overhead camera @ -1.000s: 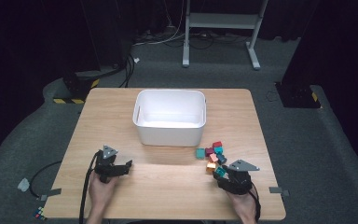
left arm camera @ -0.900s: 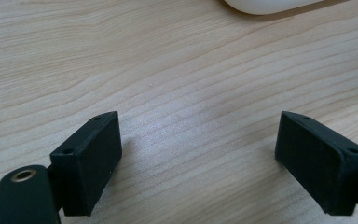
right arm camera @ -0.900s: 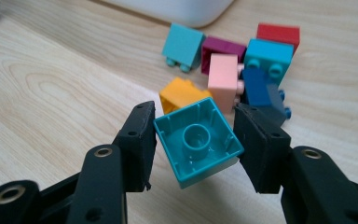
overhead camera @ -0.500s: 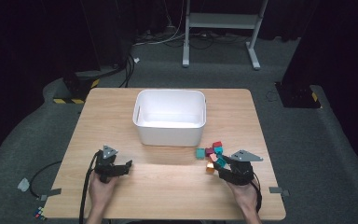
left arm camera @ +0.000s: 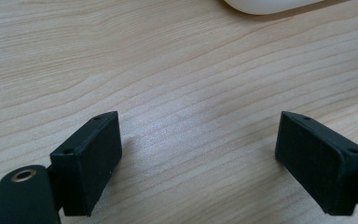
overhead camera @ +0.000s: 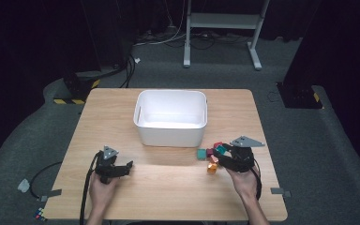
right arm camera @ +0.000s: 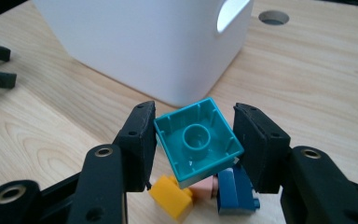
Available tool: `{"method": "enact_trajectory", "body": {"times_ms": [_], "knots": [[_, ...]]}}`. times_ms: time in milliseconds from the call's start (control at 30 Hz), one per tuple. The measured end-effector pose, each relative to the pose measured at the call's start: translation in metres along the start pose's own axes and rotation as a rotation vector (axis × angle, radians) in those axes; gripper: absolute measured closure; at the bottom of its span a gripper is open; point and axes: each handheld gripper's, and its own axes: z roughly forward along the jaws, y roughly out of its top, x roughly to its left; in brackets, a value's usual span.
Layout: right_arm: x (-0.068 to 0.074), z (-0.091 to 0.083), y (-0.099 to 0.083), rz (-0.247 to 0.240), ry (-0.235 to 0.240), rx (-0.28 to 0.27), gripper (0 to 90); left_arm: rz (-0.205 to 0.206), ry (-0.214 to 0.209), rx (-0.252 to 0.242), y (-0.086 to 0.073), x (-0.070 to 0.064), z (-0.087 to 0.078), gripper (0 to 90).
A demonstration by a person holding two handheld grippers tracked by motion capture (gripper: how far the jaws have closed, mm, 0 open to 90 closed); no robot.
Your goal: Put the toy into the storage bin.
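Two tools, right tool (right arm camera: 193, 140) clamping teal block (right arm camera: 198, 142), left tool (left arm camera: 209, 158) wide open, white bin (overhead camera: 171, 117) empty.

High view looks down over the table (overhead camera: 168, 187); both gripper views sit close above it.

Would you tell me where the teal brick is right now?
The teal brick sits clamped between the right gripper's jaws, hollow underside toward the camera, above the brick pile and near the white bin's right front corner.

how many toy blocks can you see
5, maybe more hidden: teal block clamped in the right tool; yellow, pink, blue beneath; another teal nearer the bin.
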Motion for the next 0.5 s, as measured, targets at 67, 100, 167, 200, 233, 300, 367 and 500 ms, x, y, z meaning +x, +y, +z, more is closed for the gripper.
{"method": "enact_trajectory", "body": {"times_ms": [67, 100, 167, 200, 233, 300, 367, 500], "knots": [[0.001, 0.0, 0.006, -0.003, 0.004, -0.003, 50.3, 0.0, 0.0, 0.0, 0.0, 0.0, 0.0, 14.6], [0.001, 0.001, 0.009, -0.003, 0.007, -0.003, 50.3, 0.0, 0.0, 0.0, 0.0, 0.0, 0.0, 14.7], [0.002, 0.001, 0.014, -0.007, 0.011, -0.004, 50.3, 0.0, 0.0, 0.0, 0.0, 0.0, 0.0, 14.6], [0.002, 0.001, 0.017, -0.011, 0.009, -0.004, 50.4, -0.001, 0.0, 0.0, 0.0, 0.0, 0.0, 14.6], [0.002, 0.0, 0.019, -0.015, 0.011, -0.007, 50.4, 0.0, 0.0, 0.0, 0.0, 0.0, 0.0, 14.7], [0.001, 0.0, 0.023, -0.012, 0.018, -0.013, 50.3, 0.0, -0.001, 0.0, 0.0, 0.0, 0.0, 14.7], [0.001, 0.0, 0.028, -0.011, 0.02, -0.017, 50.3, 0.0, -0.001, 0.0, 0.0, 0.0, 0.0, 14.6], [0.001, -0.002, 0.039, -0.011, 0.033, -0.03, 50.3, 0.0, -0.001, 0.0, 0.0, 0.0, 0.0, 14.6]]}}
